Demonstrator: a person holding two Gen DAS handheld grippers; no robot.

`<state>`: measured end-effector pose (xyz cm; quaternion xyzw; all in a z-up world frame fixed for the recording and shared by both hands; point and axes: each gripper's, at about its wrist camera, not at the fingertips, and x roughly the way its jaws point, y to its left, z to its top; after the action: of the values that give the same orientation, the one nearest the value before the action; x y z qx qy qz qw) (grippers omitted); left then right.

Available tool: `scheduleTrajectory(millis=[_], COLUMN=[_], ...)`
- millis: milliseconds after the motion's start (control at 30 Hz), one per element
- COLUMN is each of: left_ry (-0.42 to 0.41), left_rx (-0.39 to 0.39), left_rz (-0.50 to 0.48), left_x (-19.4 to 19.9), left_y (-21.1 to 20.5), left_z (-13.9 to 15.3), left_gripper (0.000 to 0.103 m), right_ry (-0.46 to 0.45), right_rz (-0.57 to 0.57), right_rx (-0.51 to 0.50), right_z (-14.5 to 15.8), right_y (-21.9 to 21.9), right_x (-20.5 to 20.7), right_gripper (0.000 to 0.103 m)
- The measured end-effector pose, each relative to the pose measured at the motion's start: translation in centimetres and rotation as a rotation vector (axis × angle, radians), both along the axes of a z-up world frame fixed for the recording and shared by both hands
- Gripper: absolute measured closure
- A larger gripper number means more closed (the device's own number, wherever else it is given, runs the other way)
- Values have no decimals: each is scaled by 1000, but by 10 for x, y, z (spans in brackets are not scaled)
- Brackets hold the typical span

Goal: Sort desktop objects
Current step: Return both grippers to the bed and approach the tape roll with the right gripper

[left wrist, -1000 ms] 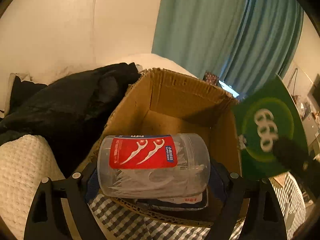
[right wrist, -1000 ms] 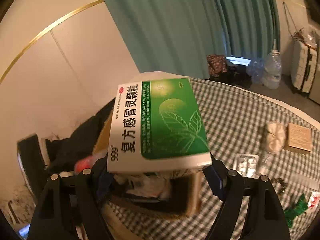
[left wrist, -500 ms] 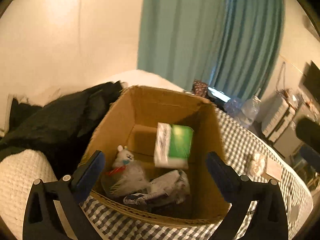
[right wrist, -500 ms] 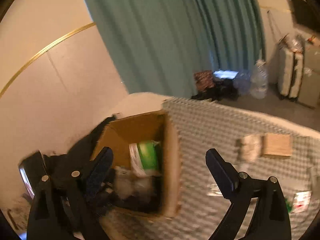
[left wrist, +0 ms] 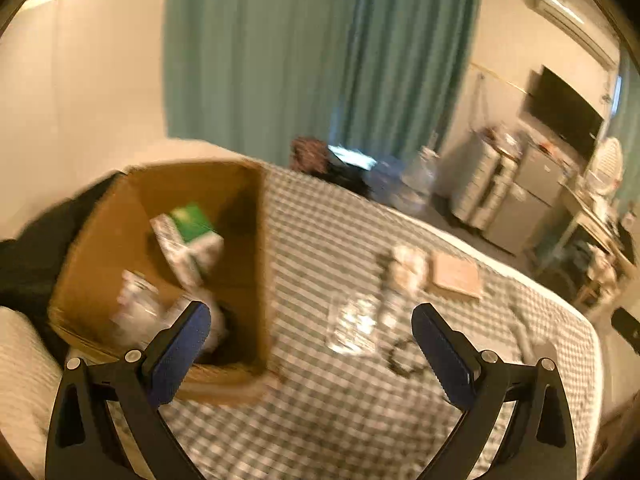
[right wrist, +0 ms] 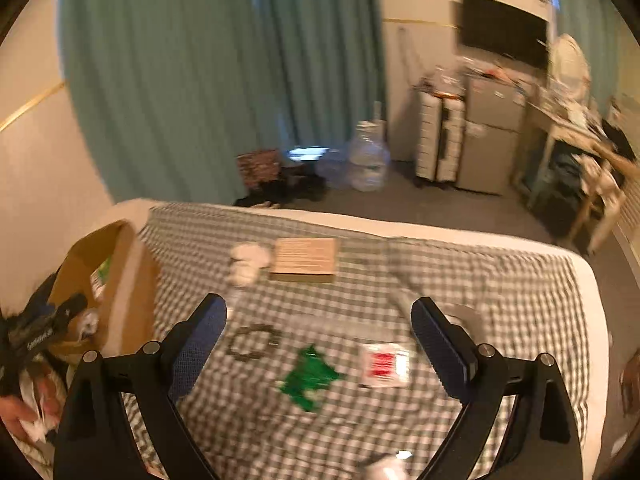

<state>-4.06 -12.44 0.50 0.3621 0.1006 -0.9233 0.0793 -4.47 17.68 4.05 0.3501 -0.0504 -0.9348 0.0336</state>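
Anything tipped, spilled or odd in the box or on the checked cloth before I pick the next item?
Only minor: the green-and-white medicine box lies tilted inside the cardboard box, leaning rather than flat. On the checked cloth the green wrapper looks crumpled. Motion blur hides finer detail. Both grippers are open and empty.

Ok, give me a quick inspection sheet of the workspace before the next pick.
Surface: checked cloth, bare patches between items.
Job's things: cardboard box holds green-white carton; flat brown box, bead ring, green wrapper, red-label packet lie loose on the cloth.
Clutter: dark clothing beside the cardboard box.
Grippers: left gripper and right gripper open, holding nothing.
Cables: nothing seen.
Surroundings: teal curtain, water jug, wall TV.
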Motion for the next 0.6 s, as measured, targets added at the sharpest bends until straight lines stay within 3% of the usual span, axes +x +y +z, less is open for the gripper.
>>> scheduleTrajectory(millis=[200, 367, 600], left_ry=[-16, -102, -180], left_rx=[-120, -76, -84], left_rz=[-72, -87, -86], left_x=[-14, -34, -61], left_y=[42, 51, 63], left_z=[-13, -37, -66], left_gripper=[0, 0, 0], right_ry=[-25, -130, -319], right_rz=[-113, -191, -233], right_rx=[-81, -142, -165], right_z=[-17, -53, -115], right_y=[75, 115, 143], right_x=[-13, -32, -72], right_gripper=[9, 9, 9])
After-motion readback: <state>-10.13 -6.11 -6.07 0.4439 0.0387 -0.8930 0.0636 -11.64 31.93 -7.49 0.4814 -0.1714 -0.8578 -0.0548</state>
